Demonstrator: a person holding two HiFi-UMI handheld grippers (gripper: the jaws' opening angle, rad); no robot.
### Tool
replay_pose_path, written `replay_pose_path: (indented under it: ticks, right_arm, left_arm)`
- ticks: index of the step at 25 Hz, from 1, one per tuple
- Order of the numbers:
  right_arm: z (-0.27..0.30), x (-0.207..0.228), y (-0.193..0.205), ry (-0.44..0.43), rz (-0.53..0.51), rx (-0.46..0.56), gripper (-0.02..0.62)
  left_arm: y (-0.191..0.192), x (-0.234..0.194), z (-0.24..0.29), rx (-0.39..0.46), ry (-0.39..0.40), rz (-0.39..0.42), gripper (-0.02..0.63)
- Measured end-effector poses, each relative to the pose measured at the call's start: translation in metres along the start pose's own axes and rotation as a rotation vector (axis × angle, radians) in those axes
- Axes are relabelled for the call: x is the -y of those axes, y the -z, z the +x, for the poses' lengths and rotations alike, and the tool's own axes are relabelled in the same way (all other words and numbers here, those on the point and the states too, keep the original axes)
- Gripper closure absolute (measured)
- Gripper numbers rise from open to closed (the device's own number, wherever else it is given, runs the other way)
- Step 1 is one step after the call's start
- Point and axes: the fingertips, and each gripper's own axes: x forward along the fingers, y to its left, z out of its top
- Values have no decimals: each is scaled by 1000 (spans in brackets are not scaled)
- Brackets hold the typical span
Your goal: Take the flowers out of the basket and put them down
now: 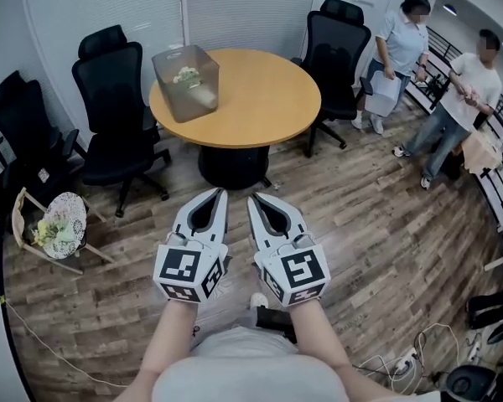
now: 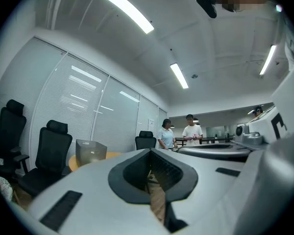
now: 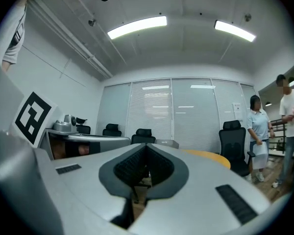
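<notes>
Flowers (image 1: 187, 77) lie untouched in the basket (image 1: 178, 100) on the table (image 1: 260, 99). Left tongs (image 1: 220, 193) and right tongs (image 1: 253, 198) are fully closed and empty. Next, approach and open one.

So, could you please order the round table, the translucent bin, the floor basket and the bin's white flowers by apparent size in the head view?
Largest: round table.
Next: translucent bin and floor basket; they look alike and sit at different distances, so I won't rank them.
Smallest: white flowers.
</notes>
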Motion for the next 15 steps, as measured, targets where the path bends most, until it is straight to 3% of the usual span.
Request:
replay_pose_path:
  ticks: [15]
  right_arm:
    - [46, 110, 27, -138, 29, -17, 574]
  left_arm:
    - [17, 0, 117, -1, -141, -22, 601]
